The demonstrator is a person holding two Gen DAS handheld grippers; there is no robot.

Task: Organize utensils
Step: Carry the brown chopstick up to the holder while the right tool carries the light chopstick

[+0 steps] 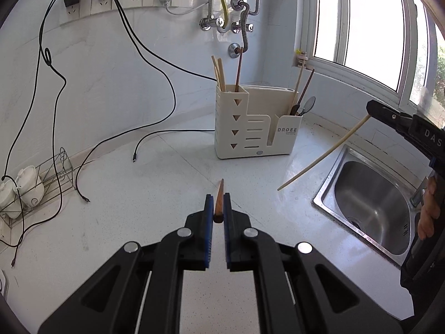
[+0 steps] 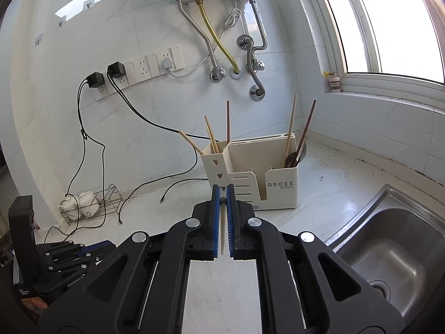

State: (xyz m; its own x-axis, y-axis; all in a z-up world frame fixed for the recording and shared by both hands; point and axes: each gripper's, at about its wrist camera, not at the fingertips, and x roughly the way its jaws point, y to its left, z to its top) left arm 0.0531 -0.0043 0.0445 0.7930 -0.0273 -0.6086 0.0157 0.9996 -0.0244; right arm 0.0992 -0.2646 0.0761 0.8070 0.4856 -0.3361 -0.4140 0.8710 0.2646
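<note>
The left gripper (image 1: 218, 208) is seen pressed together on a brown chopstick (image 1: 219, 201), whose thin tip points forward, toward the holder (image 1: 254, 128). The right gripper (image 2: 223, 203) is pinched on a pale chopstick (image 2: 223, 233). In the left wrist view this pale chopstick (image 1: 322, 157) is seen hanging down slantwise from the right gripper (image 1: 371, 110), to the right of the holder and above the worktop (image 1: 167, 189) beside the sink (image 1: 372, 203).

The cream holder is placed upright on the worktop, near the wall. In its tall left compartment several chopsticks (image 1: 219, 73) are standing. In its low right compartment two more sticks and a dark spoon (image 1: 307, 104) are leaning. To the left of the holder, black cables (image 1: 155, 133) are lying on the worktop, and farther left a wire rack (image 1: 55, 172) with white cups (image 1: 25, 186) is found against the wall.
</note>
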